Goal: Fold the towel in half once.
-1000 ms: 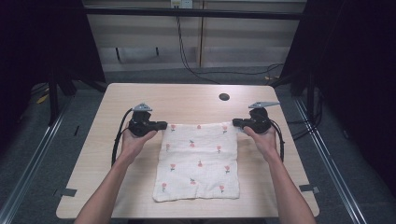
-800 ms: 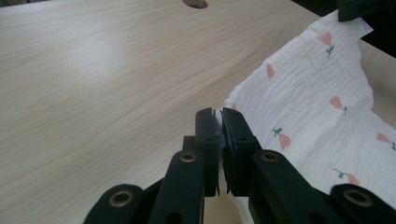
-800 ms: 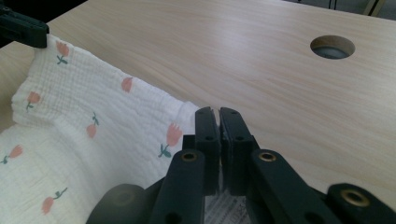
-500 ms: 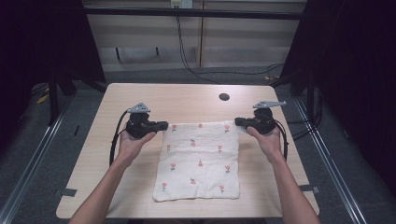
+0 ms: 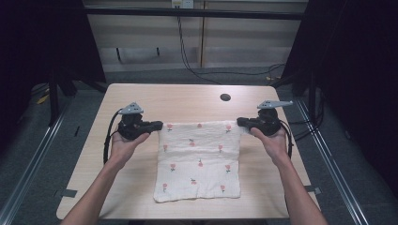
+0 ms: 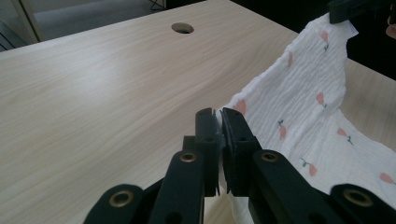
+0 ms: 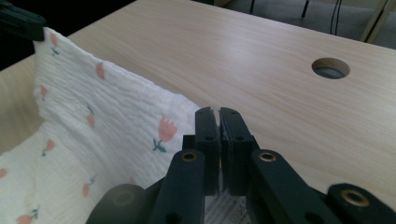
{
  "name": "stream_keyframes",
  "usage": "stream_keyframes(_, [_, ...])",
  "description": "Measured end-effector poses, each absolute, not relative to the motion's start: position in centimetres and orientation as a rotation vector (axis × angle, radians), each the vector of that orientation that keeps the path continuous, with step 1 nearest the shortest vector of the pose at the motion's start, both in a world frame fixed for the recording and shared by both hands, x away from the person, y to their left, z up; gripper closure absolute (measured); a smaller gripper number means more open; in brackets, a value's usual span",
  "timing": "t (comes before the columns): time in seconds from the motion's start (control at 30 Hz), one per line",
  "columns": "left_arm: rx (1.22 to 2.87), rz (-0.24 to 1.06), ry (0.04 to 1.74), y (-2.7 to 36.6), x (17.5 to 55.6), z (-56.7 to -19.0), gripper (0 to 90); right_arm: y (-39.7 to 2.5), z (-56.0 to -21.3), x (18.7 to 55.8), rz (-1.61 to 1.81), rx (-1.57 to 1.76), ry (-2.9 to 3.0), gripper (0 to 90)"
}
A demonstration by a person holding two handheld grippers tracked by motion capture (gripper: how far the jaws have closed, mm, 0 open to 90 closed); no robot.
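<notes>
Each hand-held gripper, left (image 5: 157, 125) and right (image 5: 240, 122), is clamped on a far corner of the cloth (image 5: 199, 159) on the desk (image 5: 187, 101), likely to fold it toward the near edge.

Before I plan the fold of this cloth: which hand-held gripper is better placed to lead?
Neither clearly. The left hand-held gripper and right hand-held gripper each pinch a far corner of the cloth, lifted level; both should move together.

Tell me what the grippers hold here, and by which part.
Both hold the white flowered cloth: the left gripper is shut on one far corner, the right gripper on the other, lifting that edge off the table.
</notes>
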State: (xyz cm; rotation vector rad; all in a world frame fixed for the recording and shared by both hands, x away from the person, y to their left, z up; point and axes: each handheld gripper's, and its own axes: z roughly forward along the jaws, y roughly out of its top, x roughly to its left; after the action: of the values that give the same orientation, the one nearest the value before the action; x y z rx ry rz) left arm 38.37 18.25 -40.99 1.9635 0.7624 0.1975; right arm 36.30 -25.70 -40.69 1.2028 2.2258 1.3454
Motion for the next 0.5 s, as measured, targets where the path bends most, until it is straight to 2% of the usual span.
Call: stream_keyframes(0.5, [1.967,0.201,0.708,19.0,36.5,-40.6,86.1,-25.7,-39.2,33.4,1.401,1.119,2.24,87.0])
